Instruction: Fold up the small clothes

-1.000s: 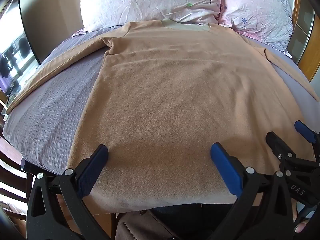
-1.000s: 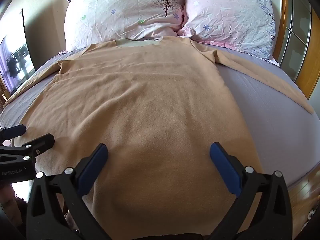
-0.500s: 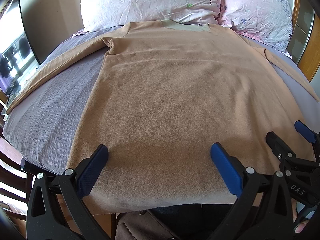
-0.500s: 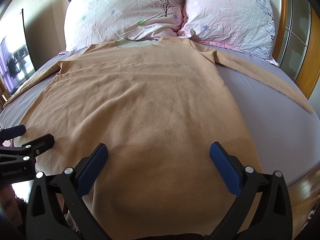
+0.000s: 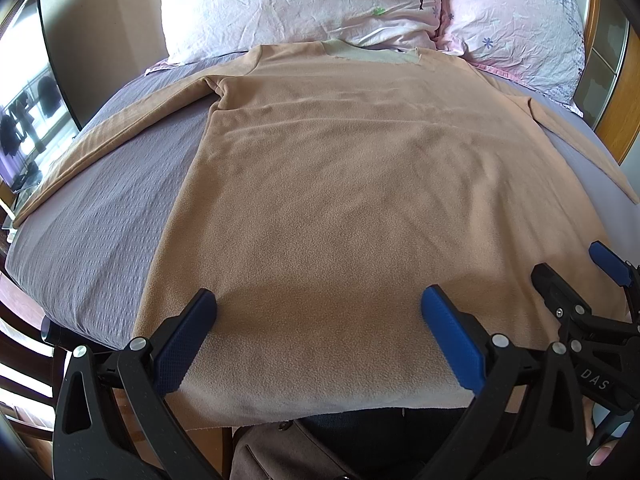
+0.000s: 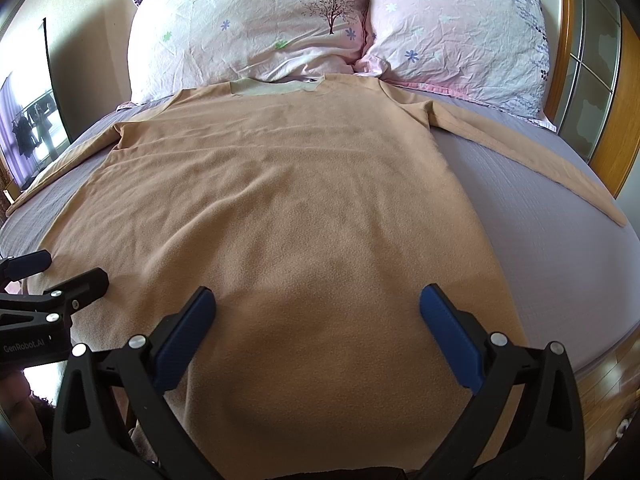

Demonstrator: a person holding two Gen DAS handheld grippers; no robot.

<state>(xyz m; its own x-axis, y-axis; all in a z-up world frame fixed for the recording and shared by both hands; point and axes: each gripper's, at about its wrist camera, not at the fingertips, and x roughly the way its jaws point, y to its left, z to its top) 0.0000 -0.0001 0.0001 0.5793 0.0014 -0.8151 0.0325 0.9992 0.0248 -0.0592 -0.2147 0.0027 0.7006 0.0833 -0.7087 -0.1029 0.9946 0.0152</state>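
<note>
While the left wrist view matches the frames from a second ago almost exactly, with nothing visibly shifted, the left gripper [image 5: 318,312] hangs low over the hem of the tan long-sleeved shirt [image 5: 360,184], its blue fingers [image 5: 452,340] spread wide and holding nothing. That shirt lies flat, collar toward the pillows [image 5: 304,4], on the bed [image 5: 100,216]; its hem overhangs the near bed edge, and its left sleeve runs out diagonally to the bed's left edge. Bare purple sheet lies open left of the body, and the right gripper [image 5: 592,280] sits at the shirt's right hem corner. From the right wrist view, likewise unchanged from the earlier frame, the right gripper [image 6: 316,312] hovers above the hem, fingers [image 6: 448,340] spread apart and empty. Tan shirt [image 6: 288,200] fills the middle, the right sleeve reaches toward the wooden bed frame [image 6: 624,120], and a broad strip of bed [image 6: 560,264] lies free to the right. At far left, the left gripper [image 6: 56,276] is just above the hem's left side.
</note>
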